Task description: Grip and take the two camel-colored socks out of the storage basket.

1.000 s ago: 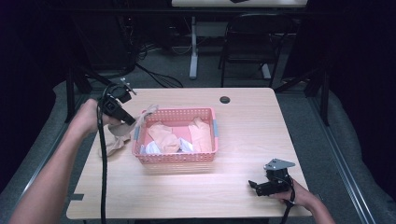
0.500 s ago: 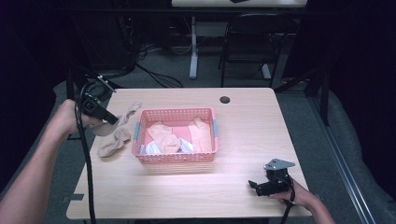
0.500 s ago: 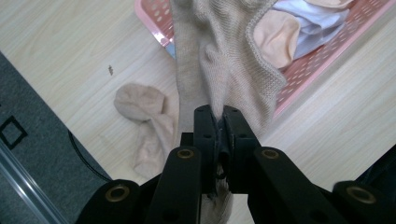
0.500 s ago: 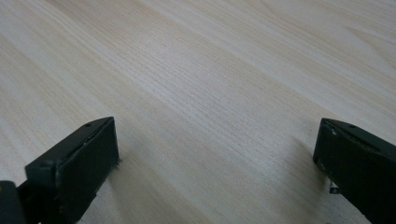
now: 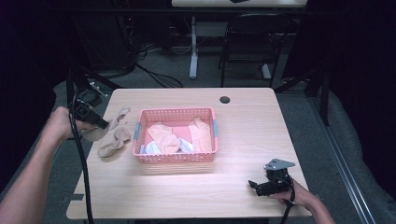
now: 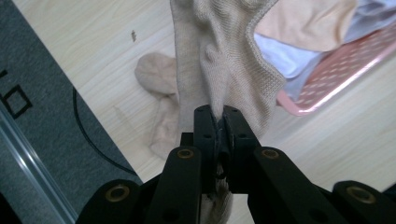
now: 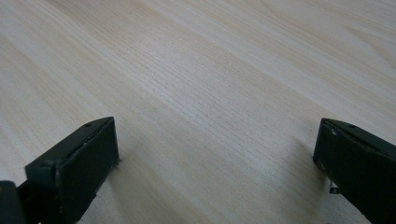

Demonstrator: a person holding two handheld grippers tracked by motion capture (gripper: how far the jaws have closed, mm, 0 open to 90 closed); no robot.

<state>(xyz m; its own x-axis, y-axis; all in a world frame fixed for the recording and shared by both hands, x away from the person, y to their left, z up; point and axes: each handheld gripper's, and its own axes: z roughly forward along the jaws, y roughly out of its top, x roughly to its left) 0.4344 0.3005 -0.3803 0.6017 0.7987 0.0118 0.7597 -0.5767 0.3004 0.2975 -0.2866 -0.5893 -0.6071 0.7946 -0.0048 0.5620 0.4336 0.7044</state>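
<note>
— What was seen in the high view?

— A beige sock (image 5: 113, 137) was seen draped over the left edge of the wooden table (image 5: 187, 191), just beside the pink basket (image 5: 175, 157), with its upper end pinched by the left gripper (image 5: 103, 125). More beige and white clothes were piled in the basket. The right gripper (image 5: 254, 185) was held low over the table's near right corner, well apart from the basket.

— And in the left gripper view?

— The jaws were seen clamped together on a fold of the sock (image 6: 219, 60), whose ribbed cuff was spread above them. A lower part of the sock was laid on the table (image 6: 93, 56), and the basket's corner (image 6: 327, 79) was seen at the right, with a white cloth (image 6: 289, 56) hanging over its rim.

— And in the right gripper view?

— The jaws were held wide apart, nothing was gripped, and bare table (image 7: 210, 93) was seen between them.
</note>
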